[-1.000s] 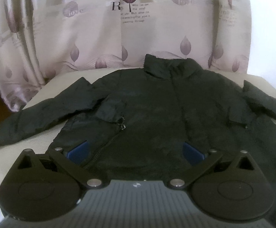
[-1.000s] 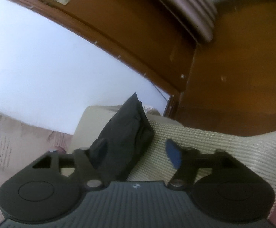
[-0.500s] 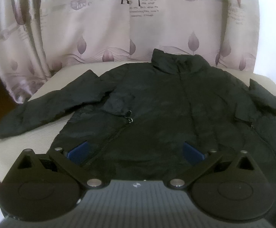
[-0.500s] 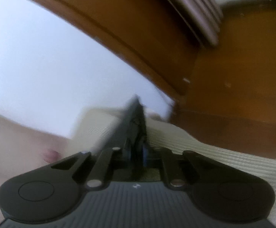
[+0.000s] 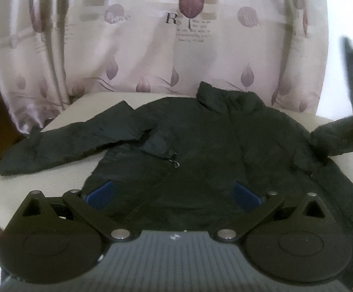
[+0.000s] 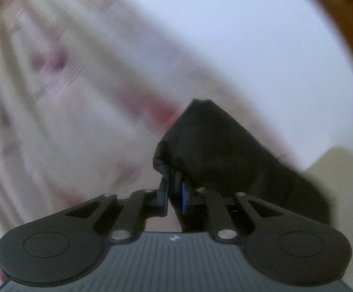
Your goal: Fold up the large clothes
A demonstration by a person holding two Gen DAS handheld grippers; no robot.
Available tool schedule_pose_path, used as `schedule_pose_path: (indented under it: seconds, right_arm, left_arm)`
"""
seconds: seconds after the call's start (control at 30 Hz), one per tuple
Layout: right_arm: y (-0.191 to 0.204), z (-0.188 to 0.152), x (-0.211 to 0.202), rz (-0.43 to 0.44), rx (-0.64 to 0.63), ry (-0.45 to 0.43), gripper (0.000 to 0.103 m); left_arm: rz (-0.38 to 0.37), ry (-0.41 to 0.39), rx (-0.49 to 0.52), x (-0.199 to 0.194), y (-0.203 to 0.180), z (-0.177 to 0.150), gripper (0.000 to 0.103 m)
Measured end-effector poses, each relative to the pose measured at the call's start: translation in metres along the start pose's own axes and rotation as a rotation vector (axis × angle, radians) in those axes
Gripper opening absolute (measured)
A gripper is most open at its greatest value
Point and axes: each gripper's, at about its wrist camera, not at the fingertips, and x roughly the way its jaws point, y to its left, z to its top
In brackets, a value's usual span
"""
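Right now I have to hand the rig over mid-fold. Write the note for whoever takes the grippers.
Left gripper: open, holding nothing, hovering over the lower front of the black jacket.
Right gripper: shut on the right sleeve, with the cuff end lifted off the cream cushion.
Jacket: spread front-up on the cushion, collar toward the leaf-print curtain, left sleeve stretched flat outward.
Done: right sleeve gripped and raised.
Left: lay that sleeve across the body, fold in the other sleeve, then fold the body.
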Motion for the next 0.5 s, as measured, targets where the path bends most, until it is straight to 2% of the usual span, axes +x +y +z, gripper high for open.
schedule_pose_path:
  seconds: [0.17, 0.3, 0.5]
  right_arm:
    - [0.055, -0.087, 0.068, 0.082, -0.029, 0.184, 0.01]
    - [0.08, -0.156, 0.1, 0.089, -0.103, 0.315, 0.01]
    - [0.11, -0.226, 0.129, 0.068, -0.272, 0.418, 0.01]
  left_arm:
    - [0.002, 0.002, -0.024, -0.001, 0.021, -0.005, 0.103]
    - [0.011, 0.022, -0.043, 0.006, 0.039, -0.011, 0.103]
    - [0.01, 0.068, -0.097, 0.019, 0.062, -0.019, 0.103]
